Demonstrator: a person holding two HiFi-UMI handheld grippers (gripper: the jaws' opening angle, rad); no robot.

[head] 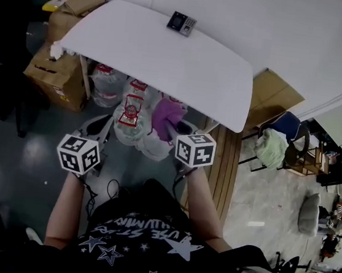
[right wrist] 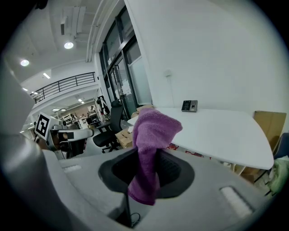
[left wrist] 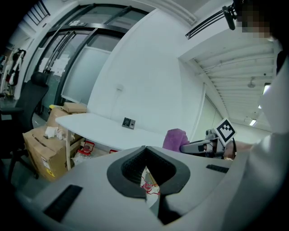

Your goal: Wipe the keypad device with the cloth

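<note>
Right hand-held gripper (right wrist: 149, 155) clamps cloth (right wrist: 153, 128), left hand-held gripper (left wrist: 144, 149) closed empty; distant keypad device (head: 181, 23) indistinct

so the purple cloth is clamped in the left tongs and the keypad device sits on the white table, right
Not quite. The purple cloth is clamped in the right tongs, not the left; the right gripper view shows it standing up between them. The left tongs are shut on nothing. The keypad device does sit on the white table.
</note>
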